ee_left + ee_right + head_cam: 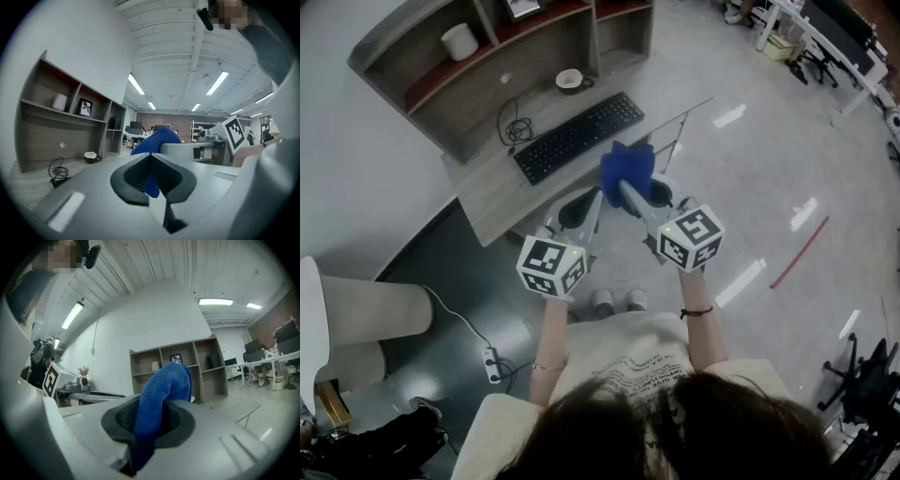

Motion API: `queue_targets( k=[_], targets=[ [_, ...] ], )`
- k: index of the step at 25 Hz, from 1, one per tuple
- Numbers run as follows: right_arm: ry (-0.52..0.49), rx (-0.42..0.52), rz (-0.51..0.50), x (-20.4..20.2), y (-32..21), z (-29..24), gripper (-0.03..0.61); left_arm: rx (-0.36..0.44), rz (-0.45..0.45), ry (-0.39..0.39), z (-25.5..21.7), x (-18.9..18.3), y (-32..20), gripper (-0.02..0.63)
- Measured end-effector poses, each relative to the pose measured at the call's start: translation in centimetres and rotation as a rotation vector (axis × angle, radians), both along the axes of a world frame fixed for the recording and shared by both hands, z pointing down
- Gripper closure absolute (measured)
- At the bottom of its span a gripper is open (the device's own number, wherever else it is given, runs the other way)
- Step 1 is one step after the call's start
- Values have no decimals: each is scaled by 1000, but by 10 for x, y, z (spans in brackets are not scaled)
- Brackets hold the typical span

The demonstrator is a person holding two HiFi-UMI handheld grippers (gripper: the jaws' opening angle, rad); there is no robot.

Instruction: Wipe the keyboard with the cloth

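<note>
cloth [628, 165], one, blue, clamped in right gripper [625, 193]; left gripper [591, 199] seemingly closed, empty; one keyboard [579, 137] on desk [500, 194].

one keyboard [579, 137], one cloth [627, 169], two grippers [596, 194] [624, 190], one bowl [569, 80]

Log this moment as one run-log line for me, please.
stage: before wiping | right gripper: shut on blue cloth | left gripper: shut on blue cloth | keyboard: on desk, untouched
</note>
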State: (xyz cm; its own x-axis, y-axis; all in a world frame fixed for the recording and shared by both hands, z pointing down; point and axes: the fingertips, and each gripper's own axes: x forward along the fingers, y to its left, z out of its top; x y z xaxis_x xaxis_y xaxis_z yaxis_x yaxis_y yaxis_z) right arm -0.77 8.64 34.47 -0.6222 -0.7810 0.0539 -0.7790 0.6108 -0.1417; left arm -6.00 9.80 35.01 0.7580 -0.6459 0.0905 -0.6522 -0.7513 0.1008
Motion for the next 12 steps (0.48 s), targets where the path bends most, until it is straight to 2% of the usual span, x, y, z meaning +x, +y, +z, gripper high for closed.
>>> queue_targets(
  k=[12],
  targets=[
    [11,8,-9,9,1,-4,520,13,-4,9,-7,9,0,612]
  ],
)
